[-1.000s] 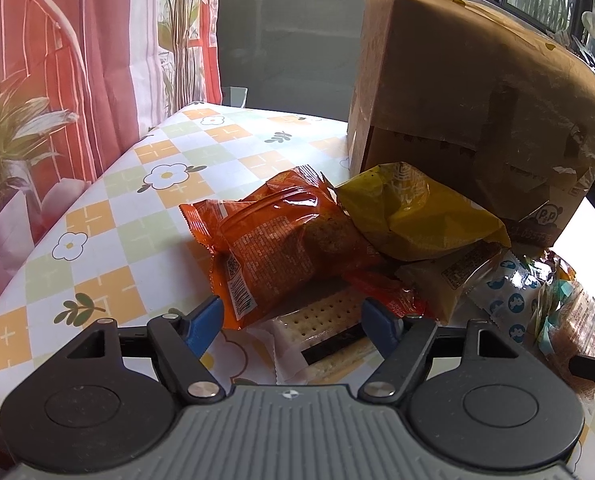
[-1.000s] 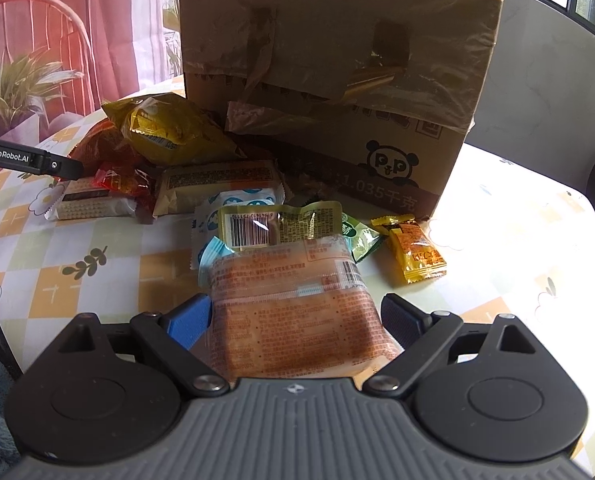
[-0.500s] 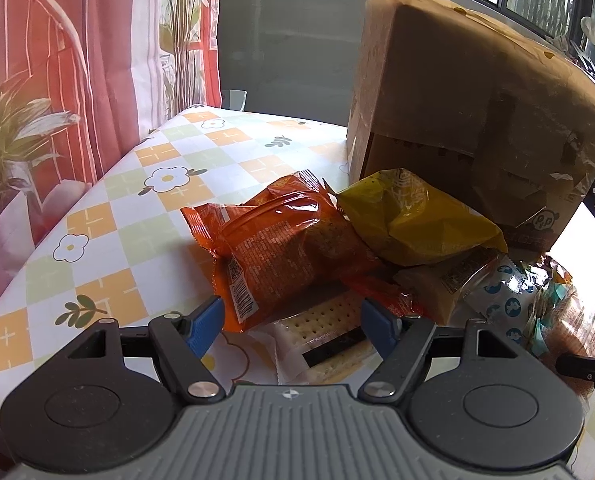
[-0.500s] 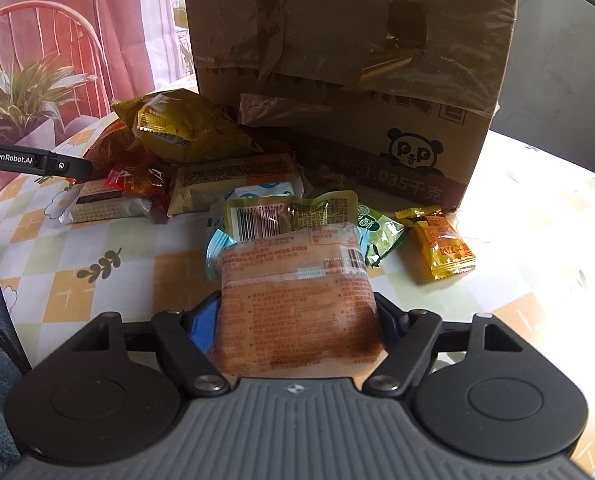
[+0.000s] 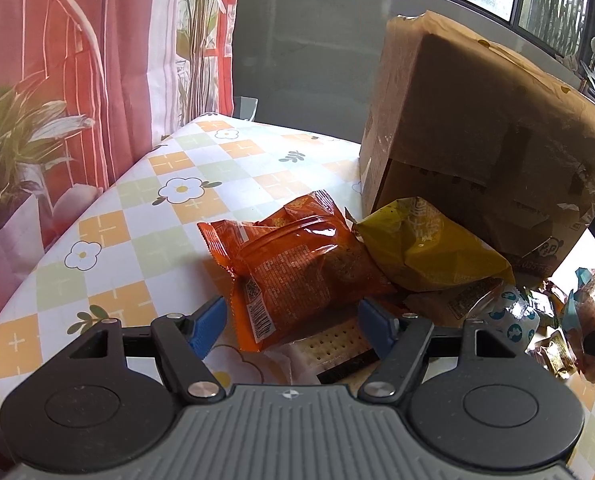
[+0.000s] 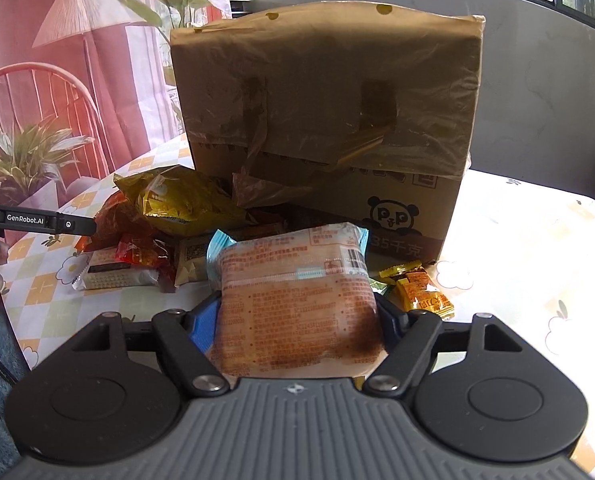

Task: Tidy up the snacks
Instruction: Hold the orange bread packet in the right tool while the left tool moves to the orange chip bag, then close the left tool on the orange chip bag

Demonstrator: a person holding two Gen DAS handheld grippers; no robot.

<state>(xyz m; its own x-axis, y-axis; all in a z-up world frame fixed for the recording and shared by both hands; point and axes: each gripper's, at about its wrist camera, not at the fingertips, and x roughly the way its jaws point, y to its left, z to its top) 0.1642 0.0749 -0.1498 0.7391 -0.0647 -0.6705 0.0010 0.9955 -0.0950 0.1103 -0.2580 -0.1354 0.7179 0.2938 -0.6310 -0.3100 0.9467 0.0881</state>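
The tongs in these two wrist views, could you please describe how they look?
Both look alike: the left tongs and right tongs have blue fingertip pads on black linkage arms with silver pivot screws, round black discs at either side, and a grey ribbed body. In the right wrist view the left tongs' black finger reads "GenRobot.AI" in white.
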